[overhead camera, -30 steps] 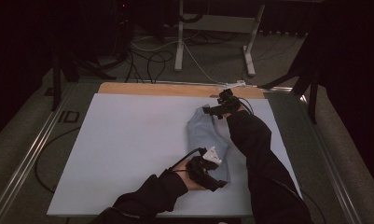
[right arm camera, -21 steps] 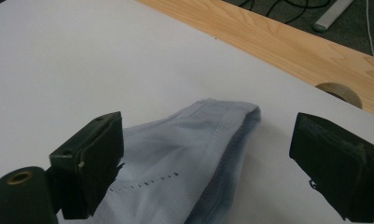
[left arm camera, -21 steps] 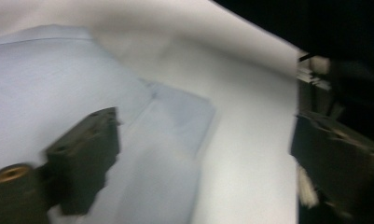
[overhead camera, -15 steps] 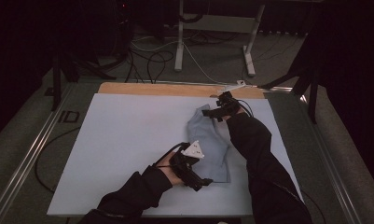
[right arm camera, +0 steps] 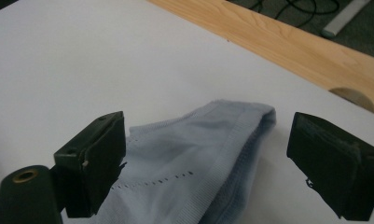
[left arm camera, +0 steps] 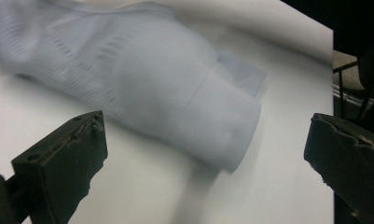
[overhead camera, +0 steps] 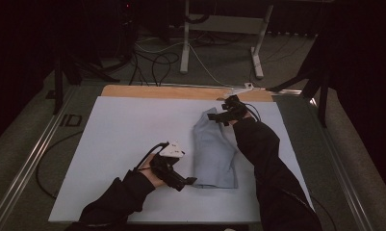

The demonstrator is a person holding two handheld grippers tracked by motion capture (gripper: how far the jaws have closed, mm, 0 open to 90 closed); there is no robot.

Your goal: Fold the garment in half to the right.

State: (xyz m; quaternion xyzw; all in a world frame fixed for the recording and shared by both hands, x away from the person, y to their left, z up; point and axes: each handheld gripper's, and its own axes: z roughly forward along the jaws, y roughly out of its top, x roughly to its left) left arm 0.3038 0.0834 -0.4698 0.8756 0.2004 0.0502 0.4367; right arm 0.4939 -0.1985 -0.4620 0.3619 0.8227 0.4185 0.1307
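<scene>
1. Folded pale-blue knit garment [overhead camera: 214,154] lies lengthwise on the white desk [overhead camera: 118,139], running away from the person.
2. Left hand-held gripper [overhead camera: 188,182], jaws apart, empty, sits just beside the garment's near corner.
3. Right hand-held gripper [overhead camera: 219,117], jaws apart, empty, straddles its far end.

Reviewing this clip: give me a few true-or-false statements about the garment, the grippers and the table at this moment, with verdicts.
1. The pale blue garment lies folded on the white table cover. True.
2. The left gripper is clamped on the garment. False: its jaws are wide apart, with the garment ahead of them.
3. The right gripper is open at the garment's far end. True.
4. The garment hangs over the wooden edge strip. False: it lies wholly on the white cover.
</scene>
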